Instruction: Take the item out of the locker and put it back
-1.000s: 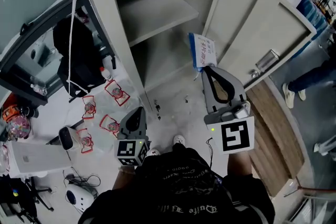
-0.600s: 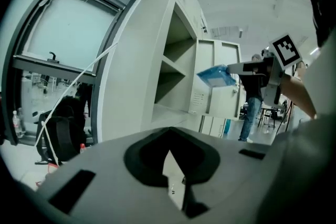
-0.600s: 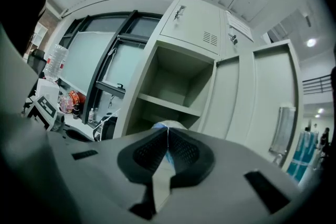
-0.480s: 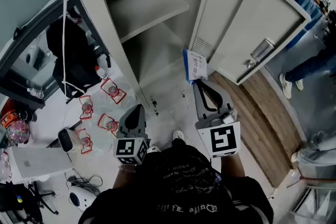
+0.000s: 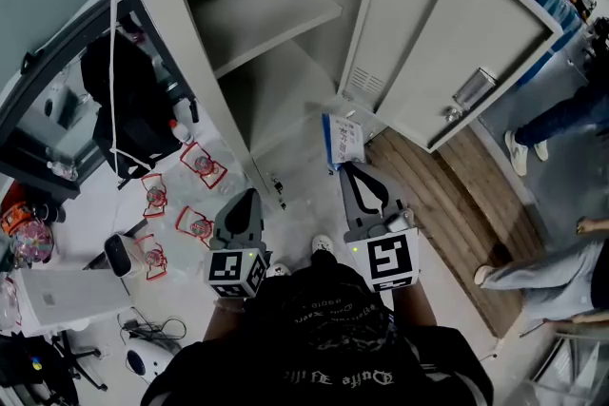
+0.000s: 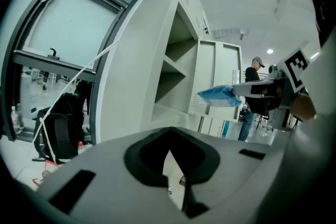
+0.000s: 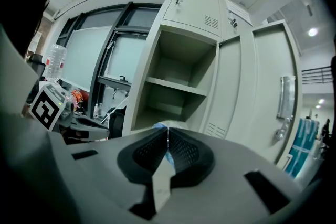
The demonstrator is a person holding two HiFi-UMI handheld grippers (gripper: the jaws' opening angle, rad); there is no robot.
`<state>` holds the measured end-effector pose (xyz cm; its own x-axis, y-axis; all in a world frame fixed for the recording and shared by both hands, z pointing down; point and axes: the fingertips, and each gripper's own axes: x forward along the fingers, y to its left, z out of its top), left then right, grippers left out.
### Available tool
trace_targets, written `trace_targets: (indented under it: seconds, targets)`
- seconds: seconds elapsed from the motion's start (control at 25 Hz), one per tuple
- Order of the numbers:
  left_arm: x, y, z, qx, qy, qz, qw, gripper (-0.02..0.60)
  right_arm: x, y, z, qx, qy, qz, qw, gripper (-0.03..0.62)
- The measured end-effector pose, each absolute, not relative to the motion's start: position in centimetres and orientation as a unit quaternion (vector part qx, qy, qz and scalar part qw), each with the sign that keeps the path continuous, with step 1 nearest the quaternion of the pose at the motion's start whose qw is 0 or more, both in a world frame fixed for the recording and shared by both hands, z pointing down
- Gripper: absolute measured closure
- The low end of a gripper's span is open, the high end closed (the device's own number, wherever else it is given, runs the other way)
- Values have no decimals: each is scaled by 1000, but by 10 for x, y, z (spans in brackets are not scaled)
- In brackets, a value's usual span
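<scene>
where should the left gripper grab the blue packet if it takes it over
Probably its free far edge, the end toward the locker. The blue packet is flat and thin, and the right gripper is shut on its near edge, so the left gripper would best come edge-on from the left, jaws opened first.

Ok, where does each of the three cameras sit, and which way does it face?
Head view: on the person's head, looking steeply down at the open locker and floor; shows torso, left hand-held gripper and right hand-held gripper.
Left gripper view: on the left hand-held gripper, looking across at the locker's side; its own shut jaws show.
Right gripper view: on the right hand-held gripper, facing the locker's open front; its own jaws clamp the blue packet.
Shared: all three see locker and blue packet.
</scene>
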<state>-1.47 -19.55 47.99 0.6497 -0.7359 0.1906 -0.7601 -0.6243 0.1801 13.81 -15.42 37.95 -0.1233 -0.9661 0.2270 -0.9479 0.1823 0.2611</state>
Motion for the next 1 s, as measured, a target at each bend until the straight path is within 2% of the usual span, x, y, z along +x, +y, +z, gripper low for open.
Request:
trace_targets:
  seconds: [0.6,1.0]
  targets:
    - [-18,-199,477,889,-439,50,122,574,130,-181,385,606,-774,-28,179,586]
    - [-34,-205,477,866,-483,48,123,574,111,-233,378,552,-805,-86,200,586]
